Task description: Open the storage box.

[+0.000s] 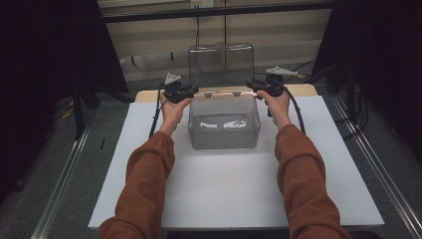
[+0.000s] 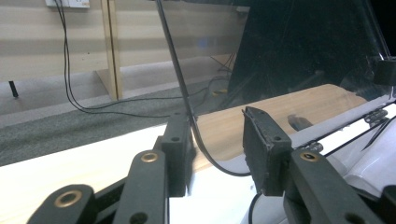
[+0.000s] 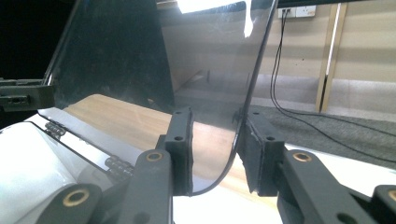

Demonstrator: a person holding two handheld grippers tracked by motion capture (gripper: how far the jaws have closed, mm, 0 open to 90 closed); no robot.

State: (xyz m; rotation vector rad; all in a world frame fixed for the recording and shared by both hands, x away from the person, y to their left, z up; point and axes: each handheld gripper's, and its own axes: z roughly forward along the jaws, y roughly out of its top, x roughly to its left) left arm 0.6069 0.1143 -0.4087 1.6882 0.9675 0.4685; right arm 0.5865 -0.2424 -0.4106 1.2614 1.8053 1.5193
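Sleeves: two brown sleeves (image 1: 149,169) are seen nearest, coming in from the bottom of the high view over the white table (image 1: 229,189).
Box: a clear plastic box (image 1: 224,130) is placed on the far middle of the table, between the two hands; white paper is seen inside on its bottom.
Lid: the clear lid (image 1: 221,64) is stood up almost upright behind the box, hinged along the back rim of the box; its long axis is laid from left to right across the table.
Left gripper: the left gripper (image 1: 191,92) is held at the lower left corner of the lid. In the left gripper view the jaws of the left gripper (image 2: 217,144) are spread apart, and the lid edge (image 2: 180,84) is passed between them, against the left pad but free from the right pad.
Right gripper: the right gripper (image 1: 253,85) is held at the lower right corner of the lid, as near to it as the left one. Its jaws (image 3: 212,149) are also parted, with the lid edge (image 3: 254,88) near the right pad; no firm grip is seen.
Deciding relation: the lid plane is already set inside both jaw gaps, so only a closing is judged necessary before the lid is swung forward over the box.
Beyond: a wooden board (image 3: 135,121) is seen behind the hinges.
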